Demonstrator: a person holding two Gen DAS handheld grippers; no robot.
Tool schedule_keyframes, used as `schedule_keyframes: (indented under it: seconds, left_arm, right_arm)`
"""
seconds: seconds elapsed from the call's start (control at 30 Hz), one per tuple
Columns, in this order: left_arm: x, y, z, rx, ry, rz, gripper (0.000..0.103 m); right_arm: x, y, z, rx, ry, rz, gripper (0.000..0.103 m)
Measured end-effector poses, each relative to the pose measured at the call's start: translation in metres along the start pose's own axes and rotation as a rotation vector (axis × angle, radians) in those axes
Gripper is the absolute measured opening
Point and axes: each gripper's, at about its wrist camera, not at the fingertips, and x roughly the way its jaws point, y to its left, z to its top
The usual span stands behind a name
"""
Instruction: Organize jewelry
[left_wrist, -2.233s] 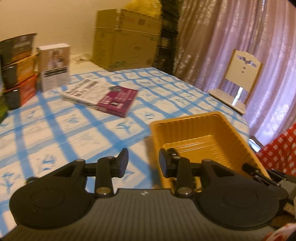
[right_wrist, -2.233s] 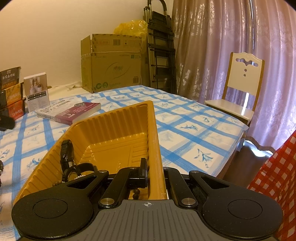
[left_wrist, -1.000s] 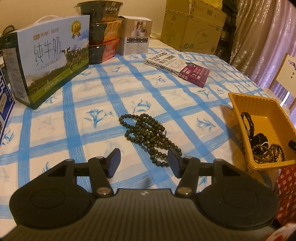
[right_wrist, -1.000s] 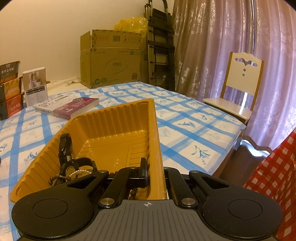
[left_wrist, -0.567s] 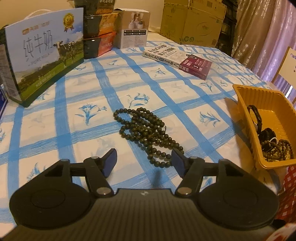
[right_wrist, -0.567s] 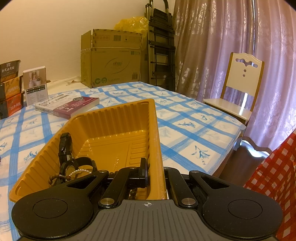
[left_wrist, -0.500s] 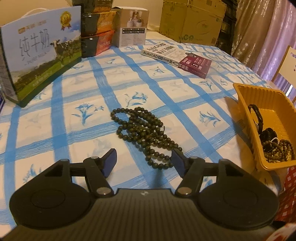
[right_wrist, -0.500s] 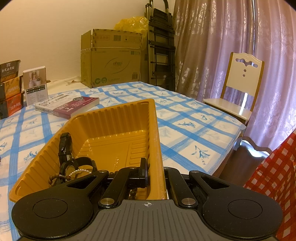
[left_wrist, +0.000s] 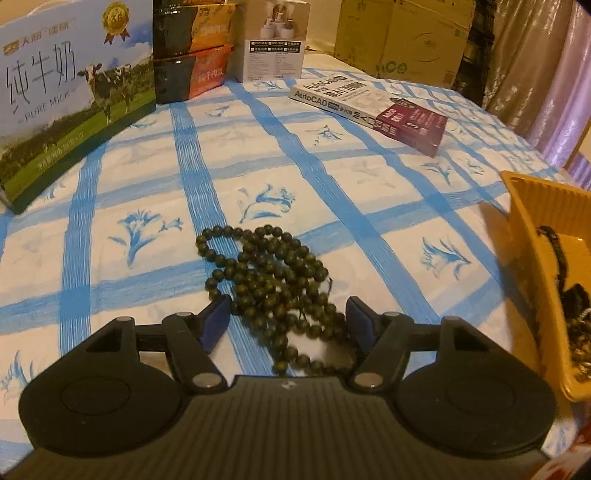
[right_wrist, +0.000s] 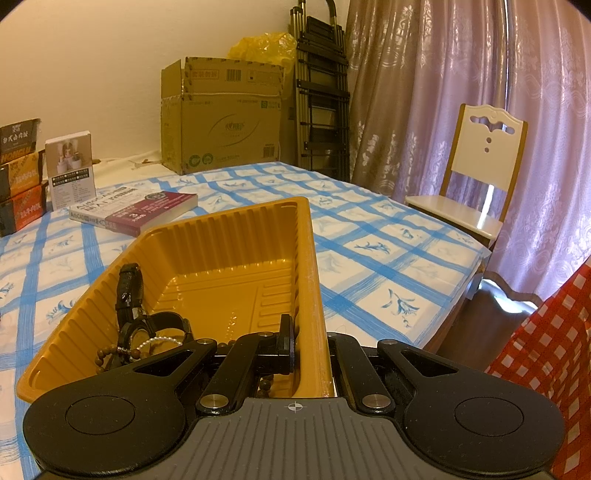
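A long strand of dark green beads (left_wrist: 266, 280) lies heaped on the blue-checked tablecloth. My left gripper (left_wrist: 288, 321) is low over it and open. The near end of the heap sits between its fingers, and the pads do not press on it. The yellow plastic tray (left_wrist: 532, 236) stands to the right. In the right wrist view my right gripper (right_wrist: 310, 343) is shut on the right wall of the yellow tray (right_wrist: 229, 218). A black watch (right_wrist: 129, 291), a pearl bracelet (right_wrist: 159, 341) and brown beads (right_wrist: 107, 354) lie in the tray's near left corner.
A milk carton (left_wrist: 66, 92), stacked food boxes (left_wrist: 192, 55) and a small white box (left_wrist: 275, 40) line the far left of the table. A book (left_wrist: 369, 107) lies further back. Beyond the table are a cardboard box (right_wrist: 221, 114), a folded ladder (right_wrist: 321, 92) and a chair (right_wrist: 480, 177).
My left gripper swung from the tray to the beads, then moved forward and down with its jaws widening, so the heap now lies between its fingers. The right gripper and tray have not moved.
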Motion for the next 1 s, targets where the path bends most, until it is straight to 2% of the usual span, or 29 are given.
schedule_keyframes:
  seconds: [0.17, 0.3, 0.4, 0.47, 0.63, 0.77, 0.83, 1.0]
  left_arm:
    - [0.011, -0.009, 0.001, 0.050, -0.019, 0.031, 0.066]
    - [0.012, -0.010, -0.002, 0.100, -0.041, 0.041, 0.047]
    - [0.009, -0.007, -0.005, 0.135, -0.051, 0.021, 0.023]
    - [0.006, -0.001, -0.006, 0.153, -0.050, 0.005, 0.017]
    - [-0.007, 0.017, -0.014, 0.193, -0.040, -0.005, 0.016]
    - [-0.012, 0.030, -0.014, 0.174, -0.020, 0.001, 0.024]
    - [-0.011, 0.031, -0.014, 0.168, -0.016, 0.007, 0.033]
    - [-0.004, 0.024, -0.010, 0.169, -0.023, 0.001, 0.033]
  right_arm:
    - [-0.001, -0.002, 0.000, 0.001, 0.002, -0.002, 0.003]
    - [0.000, -0.001, 0.000, 0.000, 0.002, -0.002, 0.003]
    - [-0.001, -0.001, 0.000, 0.001, 0.002, -0.002, 0.003]
    - [0.000, -0.001, 0.000, 0.000, 0.002, -0.001, 0.003]
    - [0.000, 0.000, 0.000, 0.001, 0.002, -0.002, 0.003]
    - [-0.001, -0.001, 0.000, 0.000, 0.002, -0.003, 0.003]
    - [0.000, 0.000, 0.000, 0.000, 0.002, -0.002, 0.003]
    - [0.000, 0.000, 0.000, -0.003, 0.002, -0.003, 0.003]
